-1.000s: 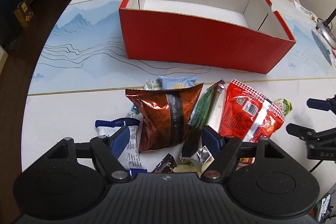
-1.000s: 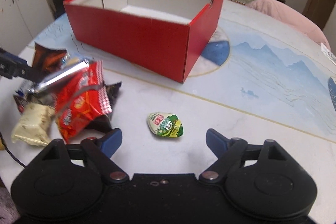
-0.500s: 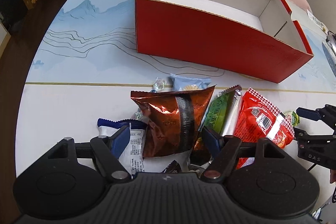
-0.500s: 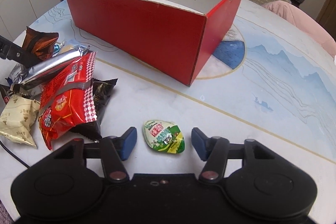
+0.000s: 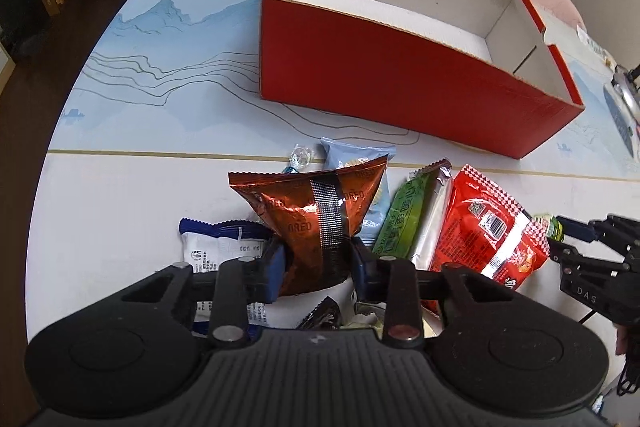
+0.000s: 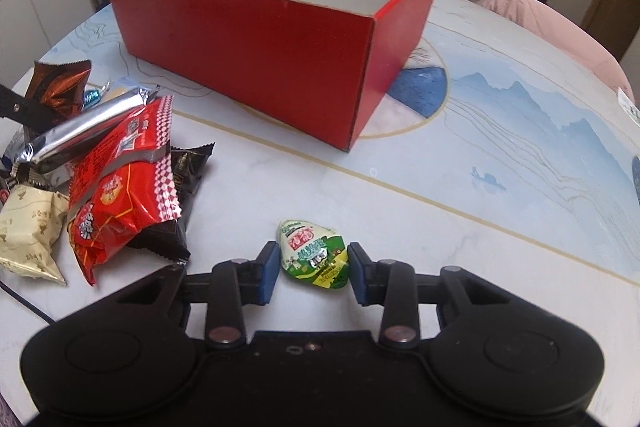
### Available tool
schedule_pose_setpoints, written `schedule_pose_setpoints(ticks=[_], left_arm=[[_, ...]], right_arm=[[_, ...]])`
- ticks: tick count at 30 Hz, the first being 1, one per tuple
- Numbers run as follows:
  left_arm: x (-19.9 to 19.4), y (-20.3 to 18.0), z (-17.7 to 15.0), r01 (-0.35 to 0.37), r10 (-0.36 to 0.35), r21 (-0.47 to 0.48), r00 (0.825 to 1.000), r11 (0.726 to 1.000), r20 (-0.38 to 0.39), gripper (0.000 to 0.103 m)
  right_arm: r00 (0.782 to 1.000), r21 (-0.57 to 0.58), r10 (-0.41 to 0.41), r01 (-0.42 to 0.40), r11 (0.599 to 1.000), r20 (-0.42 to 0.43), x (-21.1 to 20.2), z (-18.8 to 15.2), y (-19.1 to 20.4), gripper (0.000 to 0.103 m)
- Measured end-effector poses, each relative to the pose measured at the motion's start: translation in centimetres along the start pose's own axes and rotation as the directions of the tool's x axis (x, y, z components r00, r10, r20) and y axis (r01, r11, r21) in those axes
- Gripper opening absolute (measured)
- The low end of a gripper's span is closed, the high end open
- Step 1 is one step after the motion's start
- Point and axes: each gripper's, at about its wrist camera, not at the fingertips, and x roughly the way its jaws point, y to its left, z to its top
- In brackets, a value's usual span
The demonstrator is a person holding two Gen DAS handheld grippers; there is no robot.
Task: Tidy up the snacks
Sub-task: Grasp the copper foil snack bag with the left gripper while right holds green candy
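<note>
A red cardboard box [image 5: 400,75] with a white inside stands on the table; it also shows in the right wrist view [image 6: 256,47]. My left gripper [image 5: 318,267] is shut on the lower end of a copper Oreo bag [image 5: 316,219] in the snack pile. My right gripper [image 6: 313,269] has its jaws close on both sides of a small green jelly cup [image 6: 314,253] lying on the table; the pads look just at its edges. The right gripper also shows at the right of the left wrist view [image 5: 560,239].
The pile holds a red chip bag [image 5: 488,231], a green and silver packet [image 5: 412,223], a blue and white packet [image 5: 216,247] and a pale blue packet [image 5: 356,155]. A beige packet [image 6: 28,231] and a black packet [image 6: 184,187] lie in the pile. Chairs stand behind the table.
My left gripper moved forward and closed on the Oreo bag. My right gripper moved forward and narrowed around the jelly cup.
</note>
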Motion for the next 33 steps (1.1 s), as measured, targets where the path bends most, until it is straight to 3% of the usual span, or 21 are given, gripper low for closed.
schedule_pose_setpoints(ticks=[14,22,27,30,31,33], left_arm=[[-3.7,2.4,-1.2,0.095,-0.093,-0.090,0.995,0.991,0.035,0.030],[-7.0,2.2,-1.4,0.128,-0.124,-0.046,0.989,0.991,0.086,0.030],[-5.8,2.0,-1.2,0.077,-0.076,-0.031,0.996,0.997,0.036,0.030],[-5.3,1.9,-1.0,0.094,-0.094,-0.037,0.995,0.995,0.016,0.030],[-5.2,1.8,-0.9,0.086,-0.086,-0.034,0.996,0.996,0.019,0.032],[-4.9,1.8,-0.7,0.087,-0.086,-0.037,0.996,0.996,0.019,0.048]], right_arm=[[0.996,0.146,0.003,-0.017,0.989,0.094,-7.1,-1.0,0.7,0.036],[0.984,0.152,0.021,-0.048,0.987,0.175,-11.0,0.0,2.1,0.036],[0.979,0.145,0.037,-0.067,0.987,0.199,-11.7,0.7,2.9,0.036],[0.979,0.151,0.048,-0.079,0.985,0.199,-11.7,0.8,3.3,0.036],[0.978,0.153,0.051,-0.083,0.985,0.200,-11.6,0.8,3.3,0.036],[0.978,0.157,0.055,-0.088,0.984,0.203,-11.7,0.7,3.4,0.036]])
